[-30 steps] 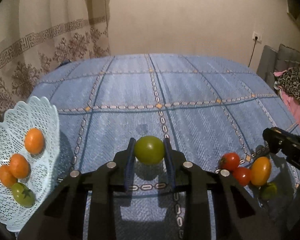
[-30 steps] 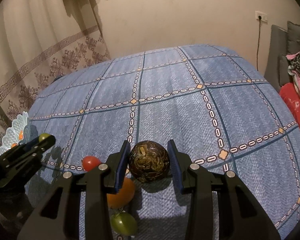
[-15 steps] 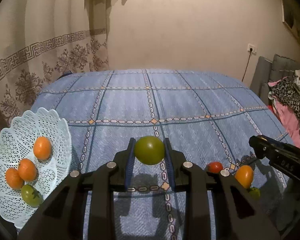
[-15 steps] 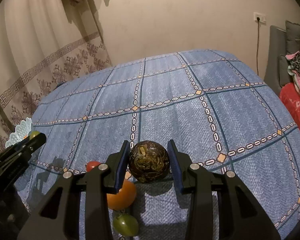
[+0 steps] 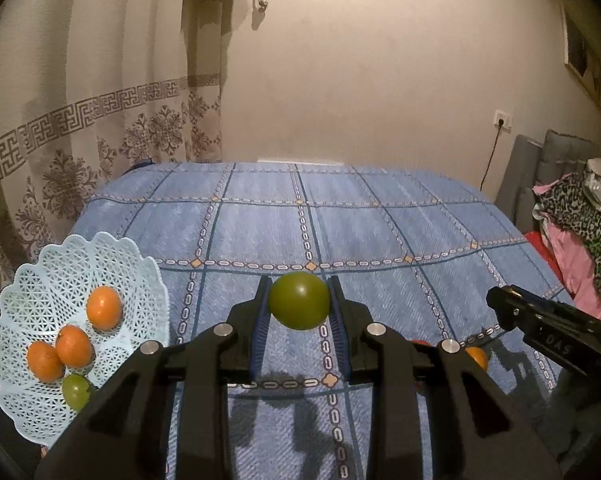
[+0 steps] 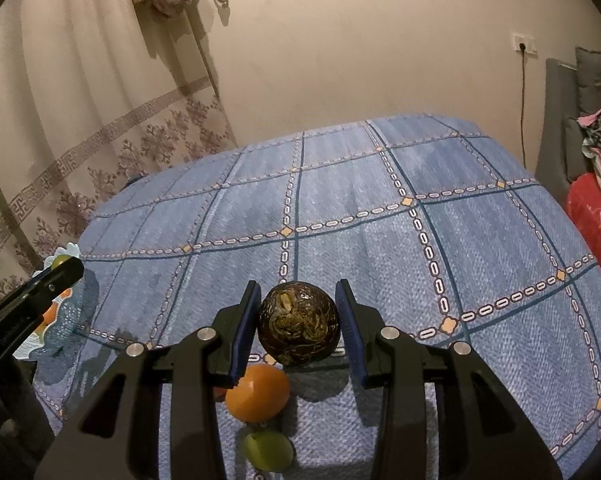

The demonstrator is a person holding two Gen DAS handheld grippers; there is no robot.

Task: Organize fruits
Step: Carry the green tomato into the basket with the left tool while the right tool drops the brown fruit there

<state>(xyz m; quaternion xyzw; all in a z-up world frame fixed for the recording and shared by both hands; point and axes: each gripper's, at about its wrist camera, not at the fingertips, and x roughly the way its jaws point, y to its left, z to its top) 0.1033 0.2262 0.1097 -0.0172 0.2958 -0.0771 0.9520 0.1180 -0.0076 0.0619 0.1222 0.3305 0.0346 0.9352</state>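
Note:
My left gripper is shut on a green tomato, held above the blue bedspread. To its left stands a pale blue lattice basket holding three orange fruits and a green one. My right gripper is shut on a dark brown mottled round fruit. Below it on the bedspread lie an orange fruit and a green fruit. The right gripper's tip shows at the right of the left wrist view, with the orange fruit partly hidden beneath it.
A patterned curtain hangs behind the basket. A wall closes the far side of the bed. Piled clothes and a grey headboard stand at the right. The left gripper's tip covers the basket edge in the right wrist view.
Both grippers have risen with their fruits held, so more wall shows. The loose fruits and the basket have dropped lower in both views. Neither grip has changed.

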